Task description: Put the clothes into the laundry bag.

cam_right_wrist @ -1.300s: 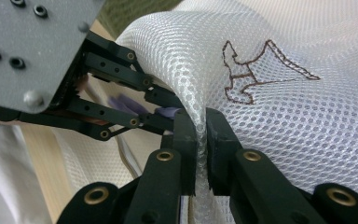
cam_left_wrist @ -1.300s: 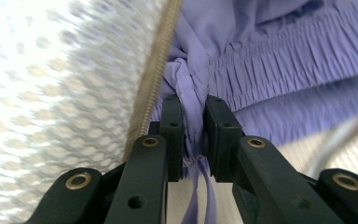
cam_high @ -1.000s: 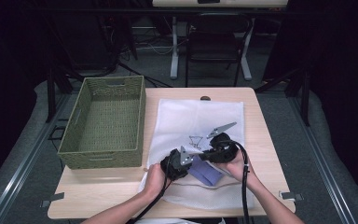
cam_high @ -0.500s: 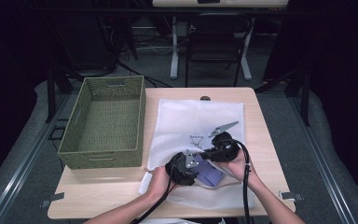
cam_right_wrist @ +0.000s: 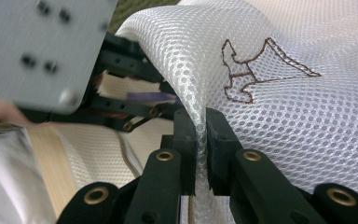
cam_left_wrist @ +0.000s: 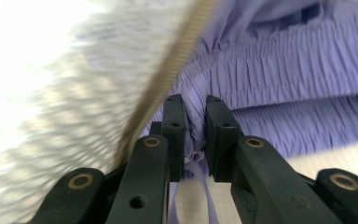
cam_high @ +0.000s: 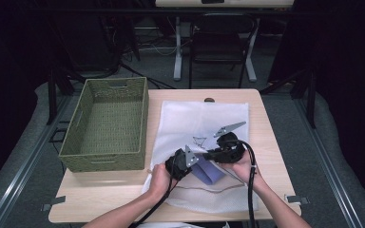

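Dark room, wooden table [cam_high: 271, 142]; a green basket [cam_high: 105, 124] sits left of centre, mesh bag [cam_high: 204, 121] mid-frame. Left gripper [cam_left_wrist: 196, 133], bottom centre, is clamped on the purple garment [cam_left_wrist: 298, 74] at the zipper. Right gripper [cam_right_wrist: 201, 140], low centre, pinches the mesh, holding it open. Garment's only partly in, I'd judge; zipping remains.
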